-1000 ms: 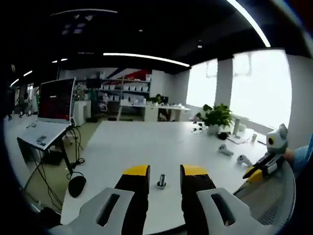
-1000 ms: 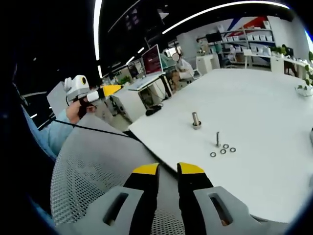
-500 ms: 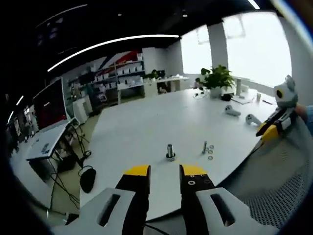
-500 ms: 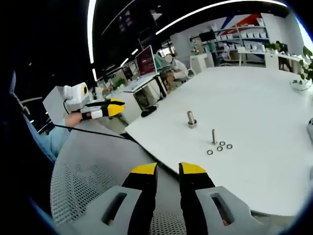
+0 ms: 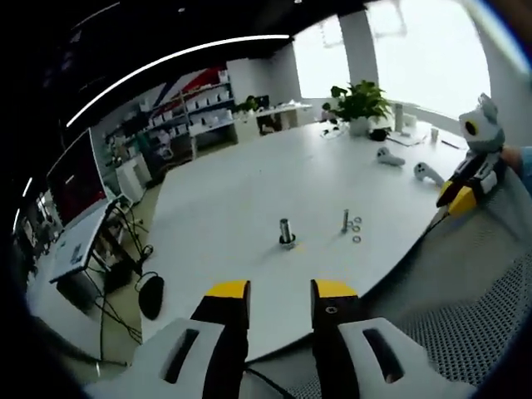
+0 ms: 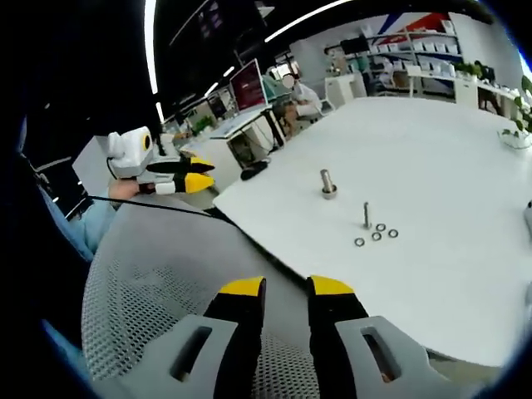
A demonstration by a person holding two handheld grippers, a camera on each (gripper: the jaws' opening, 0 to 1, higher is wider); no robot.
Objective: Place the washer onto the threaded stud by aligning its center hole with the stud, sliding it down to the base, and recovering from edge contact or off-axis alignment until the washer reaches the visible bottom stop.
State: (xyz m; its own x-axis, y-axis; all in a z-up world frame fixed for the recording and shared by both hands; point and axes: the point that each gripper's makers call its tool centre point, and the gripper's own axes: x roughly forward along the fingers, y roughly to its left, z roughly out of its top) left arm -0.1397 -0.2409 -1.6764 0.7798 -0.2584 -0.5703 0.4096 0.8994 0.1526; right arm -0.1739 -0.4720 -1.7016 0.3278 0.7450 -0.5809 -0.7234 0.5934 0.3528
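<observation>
On the white table (image 5: 224,208) stands a thin threaded stud (image 5: 346,220) with small washers (image 5: 357,239) lying flat beside it. A thicker short bolt (image 5: 286,232) stands to its left. My left gripper (image 5: 281,291) hovers off the table's near edge, open, with nothing between its yellow-tipped jaws. In the right gripper view the stud (image 6: 366,215), several washers (image 6: 376,236) and the bolt (image 6: 329,184) lie well ahead. My right gripper (image 6: 286,288) is open and empty above a mesh chair back (image 6: 166,274). Each gripper shows in the other's view: right gripper (image 5: 461,193), left gripper (image 6: 187,174).
Two white controllers (image 5: 386,156) and a potted plant (image 5: 359,104) sit at the table's far side. A red monitor (image 5: 75,179) on a stand and a black mouse-like object (image 5: 150,297) are on the left. A person (image 6: 303,104) sits beyond the table. Shelves line the back wall.
The left gripper view has drawn back and tipped down, so the stud and bolt look farther off. In the right gripper view the left gripper sits slightly higher. Nothing on the table has moved.
</observation>
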